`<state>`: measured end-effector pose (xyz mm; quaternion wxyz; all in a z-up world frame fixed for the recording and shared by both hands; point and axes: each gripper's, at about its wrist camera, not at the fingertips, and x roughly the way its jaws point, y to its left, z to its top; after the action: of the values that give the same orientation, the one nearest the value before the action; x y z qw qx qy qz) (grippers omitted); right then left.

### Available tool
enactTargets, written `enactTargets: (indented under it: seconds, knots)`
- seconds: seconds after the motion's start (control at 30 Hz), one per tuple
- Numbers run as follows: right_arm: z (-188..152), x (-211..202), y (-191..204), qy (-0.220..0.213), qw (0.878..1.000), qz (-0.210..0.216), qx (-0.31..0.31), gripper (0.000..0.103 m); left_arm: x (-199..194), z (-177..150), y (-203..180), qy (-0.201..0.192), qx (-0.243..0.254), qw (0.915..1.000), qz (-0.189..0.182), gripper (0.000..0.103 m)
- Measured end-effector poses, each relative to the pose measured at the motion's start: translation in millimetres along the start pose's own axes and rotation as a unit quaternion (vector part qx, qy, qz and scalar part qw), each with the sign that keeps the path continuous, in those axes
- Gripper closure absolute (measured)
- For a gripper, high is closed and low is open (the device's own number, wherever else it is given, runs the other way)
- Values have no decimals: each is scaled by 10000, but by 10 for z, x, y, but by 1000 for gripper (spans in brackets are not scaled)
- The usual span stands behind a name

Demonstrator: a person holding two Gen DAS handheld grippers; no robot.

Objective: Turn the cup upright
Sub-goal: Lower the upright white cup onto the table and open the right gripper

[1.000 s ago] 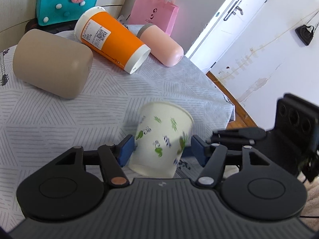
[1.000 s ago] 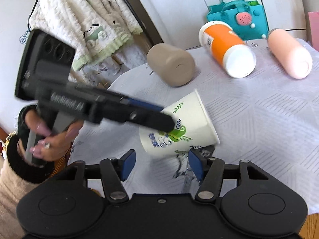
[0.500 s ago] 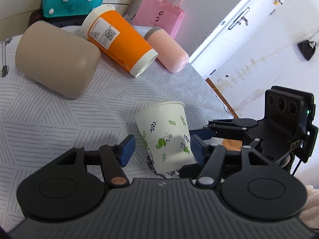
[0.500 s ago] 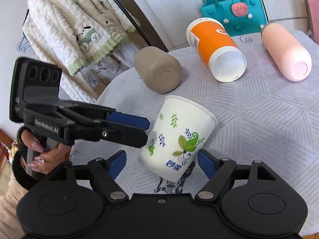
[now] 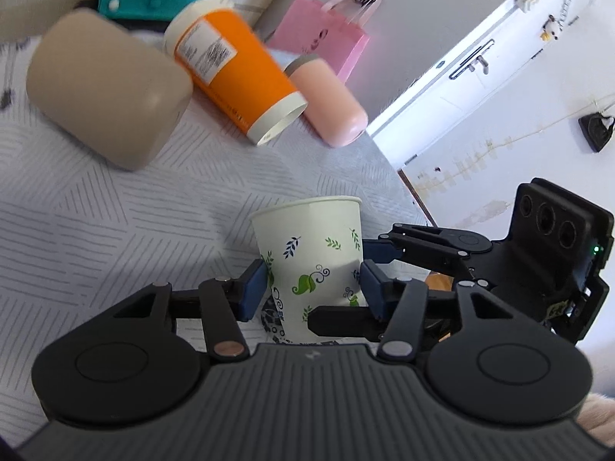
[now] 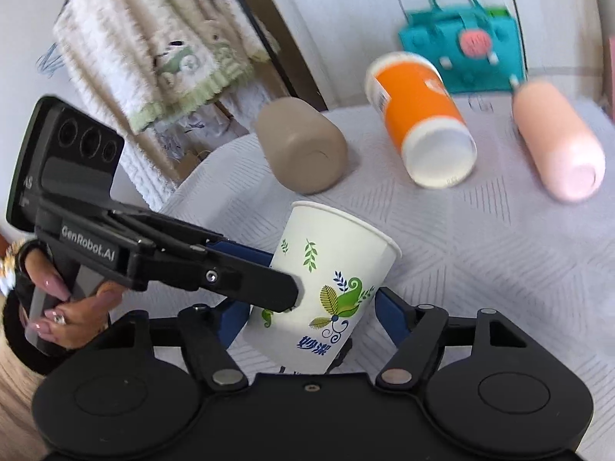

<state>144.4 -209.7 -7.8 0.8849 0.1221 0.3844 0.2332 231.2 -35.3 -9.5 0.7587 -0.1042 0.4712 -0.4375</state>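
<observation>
A white paper cup with green and blue leaf prints (image 5: 313, 253) stands nearly upright, mouth up, on the patterned tablecloth (image 5: 115, 211). My left gripper (image 5: 313, 290) is shut on the paper cup, its blue pads on both sides of the lower wall. In the right wrist view the cup (image 6: 330, 280) leans slightly right between the fingers of my right gripper (image 6: 311, 319), whose jaws are spread wider than the cup. The left gripper's fingers (image 6: 246, 276) cross in from the left and hold the cup.
A tan cup (image 5: 107, 92), an orange cup (image 5: 234, 69) and a pink bottle (image 5: 326, 100) lie on their sides at the back. A teal bag (image 6: 469, 50) and a pink bag (image 5: 323, 42) stand behind. The table edge (image 5: 403, 188) runs close on the right.
The paper cup has swung from lying tilted to nearly upright, mouth up. My left gripper has closed onto it, and both grippers have moved with it.
</observation>
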Motion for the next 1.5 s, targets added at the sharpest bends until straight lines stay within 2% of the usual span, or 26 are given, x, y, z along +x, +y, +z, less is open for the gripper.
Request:
enactTargets:
  seconds: [0.13, 0.23, 0.37, 0.47, 0.6, 0.73, 1.0, 1.17, 1.27, 1.37, 1.5]
  knots:
    - [-57, -26, 102, -241, 9982, -92, -539, 28, -126, -155, -220, -521, 511, 9969, 305, 51]
    - [-160, -45, 209, -603, 9914, -308, -1120, 29, -214, -318, -357, -1019, 942, 9892, 463, 51]
    - [-279, -47, 302, -1054, 9800, -472, -1619, 29, -242, -469, -438, -1340, 1299, 9793, 782, 51]
    - [-341, 14, 384, -1320, 9670, -688, -2069, 29, -225, -534, -427, -1543, 1452, 9721, 1006, 51]
    - [-332, 157, 460, -1399, 9525, -1048, -2493, 30, -249, -606, -430, -1794, 1689, 9623, 1156, 51]
    - [-338, 277, 580, -1565, 9263, -1520, -3071, 30, -256, -628, -425, -1923, 1733, 9569, 1320, 51]
    - [-318, 335, 581, -1354, 9297, -1510, -3076, 32, -212, -669, -336, -1888, 1391, 9630, 1325, 51]
    - [-313, 344, 580, -1359, 9329, -1452, -3004, 33, -238, -676, -248, -1892, 1064, 9691, 1168, 51]
    - [-304, 323, 565, -1372, 9381, -1361, -2873, 31, -262, -705, -239, -1950, 1011, 9689, 1142, 50]
    - [-306, 294, 541, -1374, 9422, -1336, -2747, 30, -294, -718, -220, -1893, 846, 9742, 898, 46]
    - [-299, 221, 496, -1354, 9514, -1239, -2472, 29, -334, -783, -227, -1924, 706, 9733, 1037, 39]
